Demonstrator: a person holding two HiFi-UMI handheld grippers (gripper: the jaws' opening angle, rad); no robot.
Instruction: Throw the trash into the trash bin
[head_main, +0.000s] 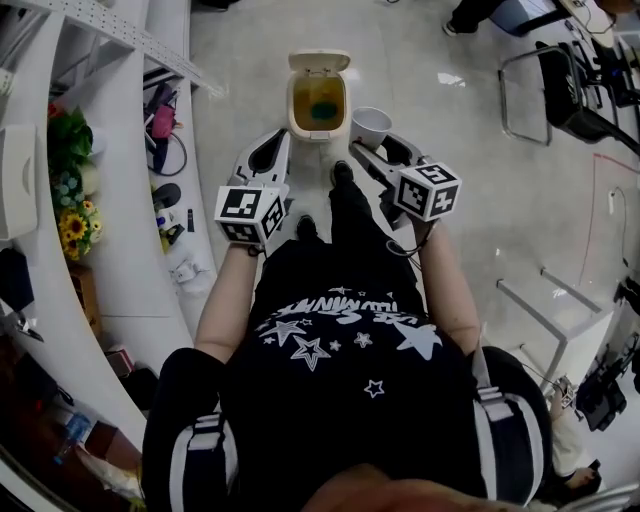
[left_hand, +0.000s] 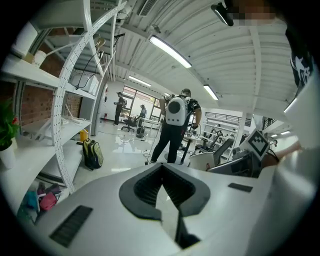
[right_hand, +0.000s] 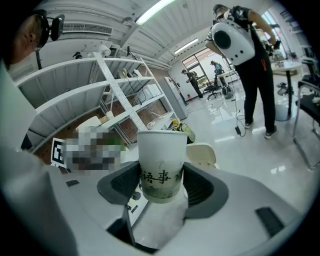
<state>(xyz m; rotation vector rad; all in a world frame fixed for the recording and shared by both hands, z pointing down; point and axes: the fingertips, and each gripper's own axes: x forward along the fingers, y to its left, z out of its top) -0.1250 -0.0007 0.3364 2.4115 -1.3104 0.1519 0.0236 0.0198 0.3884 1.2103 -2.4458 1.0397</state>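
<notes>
A cream trash bin (head_main: 318, 100) stands on the floor ahead of my feet, lid flipped up, with a yellow liner and something green inside. My right gripper (head_main: 366, 141) is shut on a white paper cup (head_main: 369, 125), which hangs just to the right of the bin's rim. In the right gripper view the upright cup (right_hand: 160, 165), printed with dark characters, sits clamped between the dark pads (right_hand: 204, 189), with the bin's lid (right_hand: 202, 154) behind it. My left gripper (head_main: 279, 142) is shut and holds nothing, hovering at the bin's left front. Its tips meet in the left gripper view (left_hand: 163, 169).
White shelving (head_main: 120, 200) runs along the left with flowers (head_main: 70, 190) and clutter on it. A metal-framed chair (head_main: 548, 85) stands at the far right. My shoes (head_main: 341, 172) are just short of the bin. Another person (left_hand: 175, 125) stands farther off in the room.
</notes>
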